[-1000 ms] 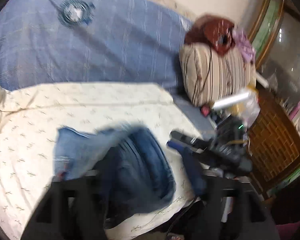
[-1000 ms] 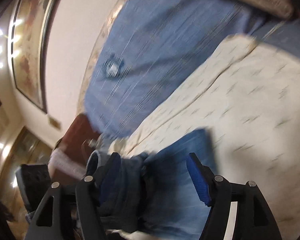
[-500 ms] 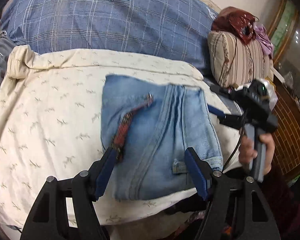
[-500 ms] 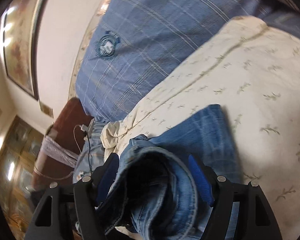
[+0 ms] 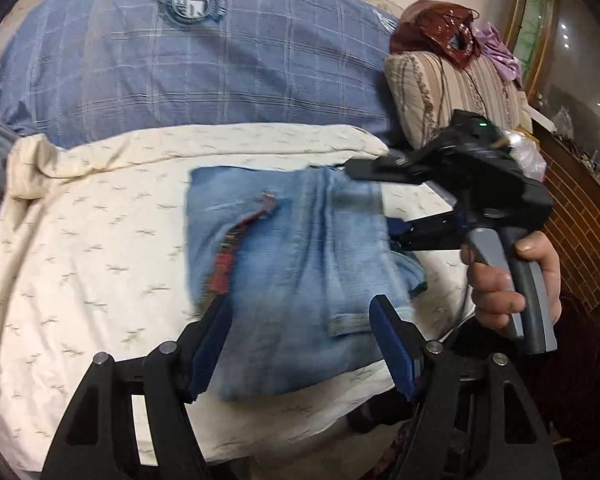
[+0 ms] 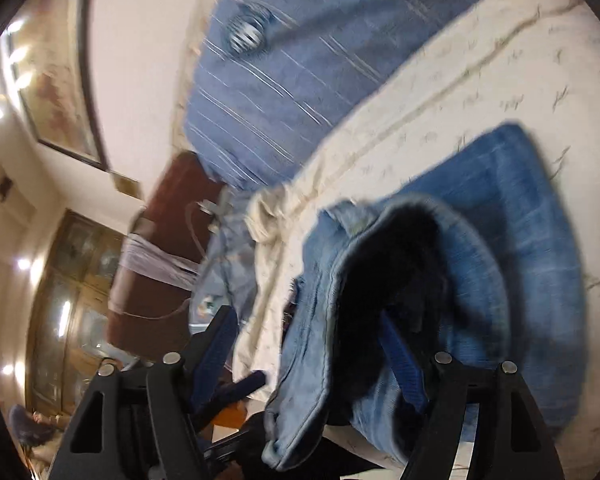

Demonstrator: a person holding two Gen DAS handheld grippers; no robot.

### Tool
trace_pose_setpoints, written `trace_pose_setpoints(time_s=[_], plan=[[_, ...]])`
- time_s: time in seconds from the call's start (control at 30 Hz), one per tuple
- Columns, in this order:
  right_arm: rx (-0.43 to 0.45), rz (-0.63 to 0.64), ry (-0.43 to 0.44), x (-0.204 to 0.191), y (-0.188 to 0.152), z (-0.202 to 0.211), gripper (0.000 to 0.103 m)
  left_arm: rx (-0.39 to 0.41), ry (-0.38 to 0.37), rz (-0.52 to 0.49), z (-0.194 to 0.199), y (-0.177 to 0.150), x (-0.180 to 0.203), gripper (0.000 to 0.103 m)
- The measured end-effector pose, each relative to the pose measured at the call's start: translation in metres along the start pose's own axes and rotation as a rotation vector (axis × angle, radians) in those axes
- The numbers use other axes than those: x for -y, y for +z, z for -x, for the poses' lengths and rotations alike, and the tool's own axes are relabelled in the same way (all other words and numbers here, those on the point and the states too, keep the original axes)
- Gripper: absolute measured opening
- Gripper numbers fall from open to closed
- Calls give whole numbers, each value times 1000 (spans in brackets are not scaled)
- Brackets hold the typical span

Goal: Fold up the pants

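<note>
The left tongs [image 5: 300,344] hovered released over the jeans [image 5: 296,264], which had gone from a held bundle to a folded stack on the bed [image 5: 92,248]; the right tongs [image 5: 384,200] stood released at its side, the fold looking nearly finished.

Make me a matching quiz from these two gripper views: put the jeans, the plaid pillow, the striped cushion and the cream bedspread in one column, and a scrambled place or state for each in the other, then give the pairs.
Things:
1. jeans
2. plaid pillow
3. striped cushion
4. cream bedspread

Places or states:
A. lies under the denim, printed with small sprigs
B. far right, with a dark red cloth on top
C. folded into a compact bundle in the middle of the bed
D. blue, at the back, with a round emblem

Pairs: 1-C, 2-D, 3-B, 4-A
</note>
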State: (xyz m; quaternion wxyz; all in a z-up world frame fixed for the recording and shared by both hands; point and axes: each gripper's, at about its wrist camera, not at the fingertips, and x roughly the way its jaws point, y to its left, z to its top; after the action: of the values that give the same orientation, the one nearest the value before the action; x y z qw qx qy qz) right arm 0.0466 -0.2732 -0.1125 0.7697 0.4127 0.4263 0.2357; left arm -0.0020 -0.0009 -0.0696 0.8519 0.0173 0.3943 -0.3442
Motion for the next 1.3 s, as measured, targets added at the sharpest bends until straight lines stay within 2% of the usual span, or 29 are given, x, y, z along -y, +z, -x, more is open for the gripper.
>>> trace_pose_setpoints(time_s=[0.13,0.17,0.2,0.23,0.27,0.37,0.47,0.6,0.67,0.73,0.77,0.83,0.87,0.93,1.0,1.03,1.07,1.13,1.23,1.3], plan=[[-51,-7,-120,-7,2,-34,75,2,40,45,9,-2,-20,72],[-64,11,-146,-9,0,-43,69,2,48,60,8,-1,-26,72],[-66,27,-170,-11,-1,-47,60,0,57,75,8,-1,-31,72],[-78,50,-205,-14,-3,-52,36,-5,68,90,7,-2,-35,72],[-81,73,-229,-18,-4,-54,27,-11,77,102,5,-2,-38,72],[-11,129,-238,-33,-3,-40,11,-11,85,106,1,-1,-41,72],[66,148,-239,-49,8,-24,10,-15,88,112,-7,3,-44,72],[146,201,-305,-62,23,-11,10,-14,58,100,-15,9,-37,72],[187,185,-325,-56,38,-4,10,-10,48,95,-18,10,-36,72],[178,178,-342,-43,52,-4,10,-15,37,113,-20,7,-37,72],[131,135,-320,-27,59,-5,10,-21,31,121,-21,5,-38,72],[90,0,-275,2,65,-2,14,-22,36,126,-20,2,-40,72],[80,-66,-218,14,66,4,15,-22,38,130,-19,2,-42,72],[92,-117,-114,23,64,23,17,-23,35,137,-19,2,-44,72],[133,-111,-85,25,61,51,38,-20,33,141,-19,4,-43,72],[158,-116,-92,25,58,63,70,-19,31,139,-21,5,-42,72],[192,-121,-98,25,55,76,83,-21,32,134,-22,5,-40,72],[232,-114,-98,24,50,98,83,-27,38,120,-28,6,-35,72],[200,-104,-123,24,42,103,83,-59,25,106,-41,4,-26,72],[144,-83,-141,23,34,91,83,-78,28,96,-49,2,-21,72]])
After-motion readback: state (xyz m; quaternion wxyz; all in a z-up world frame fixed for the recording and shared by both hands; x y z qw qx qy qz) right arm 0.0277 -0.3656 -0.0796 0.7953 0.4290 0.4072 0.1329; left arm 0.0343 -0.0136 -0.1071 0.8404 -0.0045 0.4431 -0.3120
